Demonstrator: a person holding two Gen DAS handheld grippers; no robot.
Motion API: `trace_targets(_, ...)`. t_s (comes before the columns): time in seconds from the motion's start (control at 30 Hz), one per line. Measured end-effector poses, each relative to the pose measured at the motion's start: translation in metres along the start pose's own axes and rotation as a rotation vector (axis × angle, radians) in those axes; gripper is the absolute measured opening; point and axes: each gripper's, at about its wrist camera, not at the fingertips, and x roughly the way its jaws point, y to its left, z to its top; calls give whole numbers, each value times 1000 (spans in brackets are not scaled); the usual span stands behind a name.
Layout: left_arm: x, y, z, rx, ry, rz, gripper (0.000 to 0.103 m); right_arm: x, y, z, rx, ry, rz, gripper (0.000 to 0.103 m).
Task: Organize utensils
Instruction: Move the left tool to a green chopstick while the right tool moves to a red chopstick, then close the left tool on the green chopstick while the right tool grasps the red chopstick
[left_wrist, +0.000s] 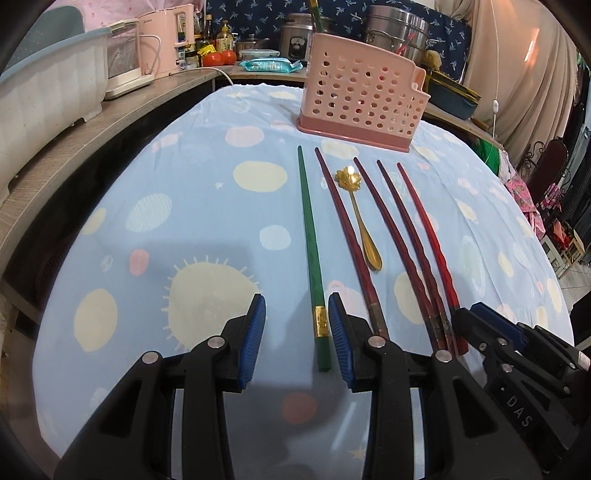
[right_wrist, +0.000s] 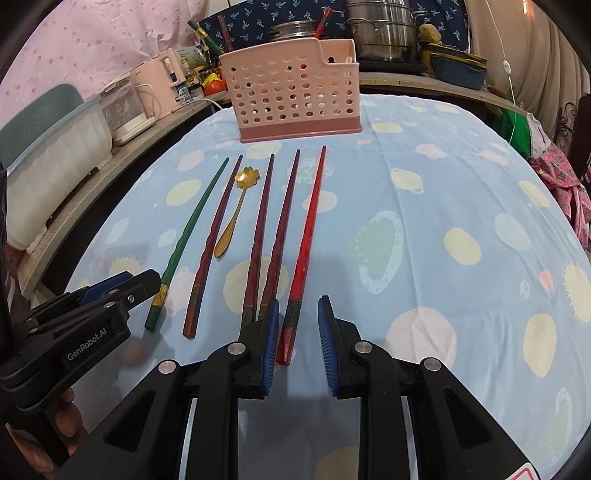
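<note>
A green chopstick (left_wrist: 309, 236) with a gold band lies on the blue cloth, its thick end between the open fingers of my left gripper (left_wrist: 297, 314), nearer the right pad. It also shows in the right wrist view (right_wrist: 186, 236). Three dark red chopsticks (left_wrist: 345, 236) and a gold flower spoon (left_wrist: 356, 214) lie beside it. A bright red chopstick (right_wrist: 306, 236) has its thick end between the open fingers of my right gripper (right_wrist: 297, 317). The pink perforated utensil holder (left_wrist: 358, 92) stands at the far end, also in the right wrist view (right_wrist: 295, 96), with chopsticks inside.
A wooden shelf (left_wrist: 92, 136) along the left carries a white dish rack (left_wrist: 44, 92), a pink kettle (left_wrist: 166, 44), bottles and tomatoes. Steel pots (right_wrist: 380, 29) stand behind the holder. Clothes hang past the table's right edge.
</note>
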Motion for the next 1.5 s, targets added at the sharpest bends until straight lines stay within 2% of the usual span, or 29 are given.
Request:
trace_targets(0.57,5,-2,-7,15,5,15,34,2,1,-8,-19,-1,-10,20)
trace_targets(1.17,5,-8,-15,57,-33,55,33,1,8,-15,-80,-31,-54,15)
trace_targets(1.37,3,-9,-17,65,-40,61,26,0,8,-16,-87,-31,-52,10)
trace_targets(1.5,2,-9,-18,64,-38,50,16,0,8,-16,-83,-30,-49,8)
